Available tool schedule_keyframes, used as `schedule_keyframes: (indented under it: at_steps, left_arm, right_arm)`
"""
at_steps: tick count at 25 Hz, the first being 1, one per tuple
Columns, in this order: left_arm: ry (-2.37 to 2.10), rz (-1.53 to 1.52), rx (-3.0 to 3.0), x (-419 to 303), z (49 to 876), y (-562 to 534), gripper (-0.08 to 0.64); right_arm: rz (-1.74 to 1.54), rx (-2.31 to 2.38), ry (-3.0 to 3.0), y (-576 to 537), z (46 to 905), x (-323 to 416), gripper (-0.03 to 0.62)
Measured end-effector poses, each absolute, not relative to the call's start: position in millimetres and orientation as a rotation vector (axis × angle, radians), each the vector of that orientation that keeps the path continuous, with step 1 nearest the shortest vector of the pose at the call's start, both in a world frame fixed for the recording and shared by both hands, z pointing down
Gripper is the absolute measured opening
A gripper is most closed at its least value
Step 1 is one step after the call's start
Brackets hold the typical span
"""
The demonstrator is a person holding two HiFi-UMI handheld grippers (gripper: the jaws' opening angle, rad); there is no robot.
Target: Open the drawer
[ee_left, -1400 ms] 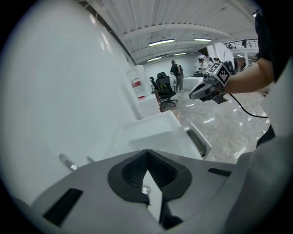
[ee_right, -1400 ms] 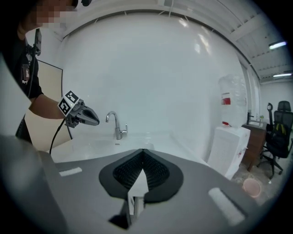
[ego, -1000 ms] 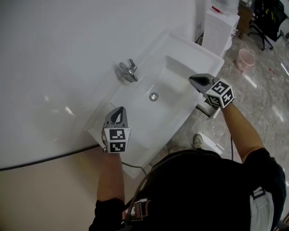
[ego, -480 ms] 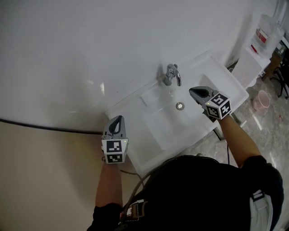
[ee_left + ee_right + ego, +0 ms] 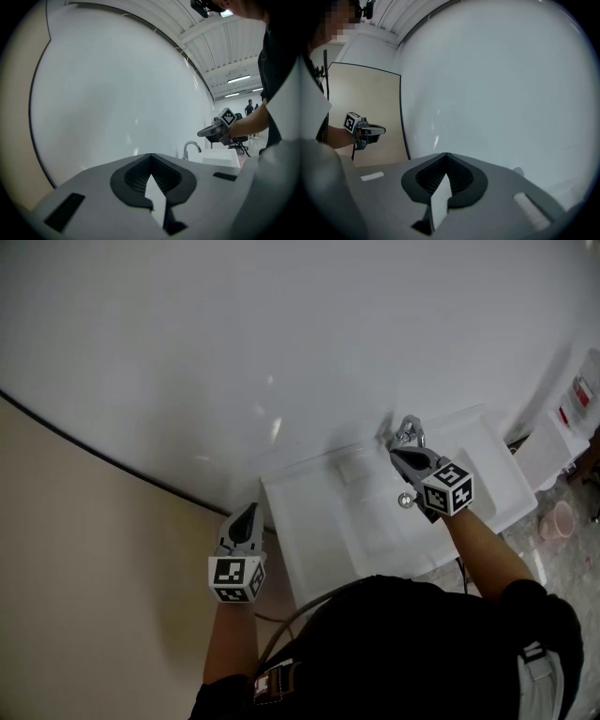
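No drawer shows in any view. My left gripper (image 5: 246, 509) is shut and empty, held just left of the white sink (image 5: 309, 502), in front of the beige wall; in the left gripper view (image 5: 150, 154) its jaws meet at the tips and point at the glossy white wall panel. My right gripper (image 5: 394, 454), also shut and empty, hangs over the basin just in front of the chrome faucet (image 5: 408, 430). It shows far right in the left gripper view (image 5: 201, 133) beside the faucet (image 5: 190, 147). The right gripper view (image 5: 446, 154) faces the same white panel, with the left gripper (image 5: 382, 130) at its left.
A large white panel (image 5: 281, 352) with a dark curved edge fills the wall behind the sink, and beige wall (image 5: 75, 596) lies to its left. The drain (image 5: 405, 500) sits in the basin. A white cabinet (image 5: 553, 451) and a pink bucket (image 5: 561, 519) stand at the right.
Both grippers have risen and the head view has swung left. The left gripper has left the sink's near rim for its left side. The right one has moved from the sink's right corner to the faucet.
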State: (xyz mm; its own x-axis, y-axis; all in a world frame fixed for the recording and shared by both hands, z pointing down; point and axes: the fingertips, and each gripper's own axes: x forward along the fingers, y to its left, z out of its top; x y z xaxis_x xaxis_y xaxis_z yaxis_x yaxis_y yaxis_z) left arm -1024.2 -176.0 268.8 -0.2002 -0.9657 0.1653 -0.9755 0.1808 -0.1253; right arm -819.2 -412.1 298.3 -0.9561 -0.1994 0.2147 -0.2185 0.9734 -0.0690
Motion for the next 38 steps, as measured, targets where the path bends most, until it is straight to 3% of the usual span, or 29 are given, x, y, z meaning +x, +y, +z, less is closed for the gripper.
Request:
schedule_keyframes:
  at_steps: [7, 13, 38]
  left_arm:
    - [-2.439, 0.006, 1.895, -1041.3, 241.3, -142.1, 0.0]
    - [-2.452, -0.087, 1.856, -1045.1, 236.0, -137.3, 0.0]
    - [-2.368, -0.112, 1.966, -1048.0, 228.1, -155.5, 0.0]
  right_arm:
    - [0.145, 0.323, -2.964, -405.5, 275.0, -835.4, -0.003]
    - [0.151, 0.336, -2.965, -406.4, 268.3, -829.3, -0.003]
    - [0.106, 0.426, -2.931, -412.2, 270.0, -827.9, -0.003]
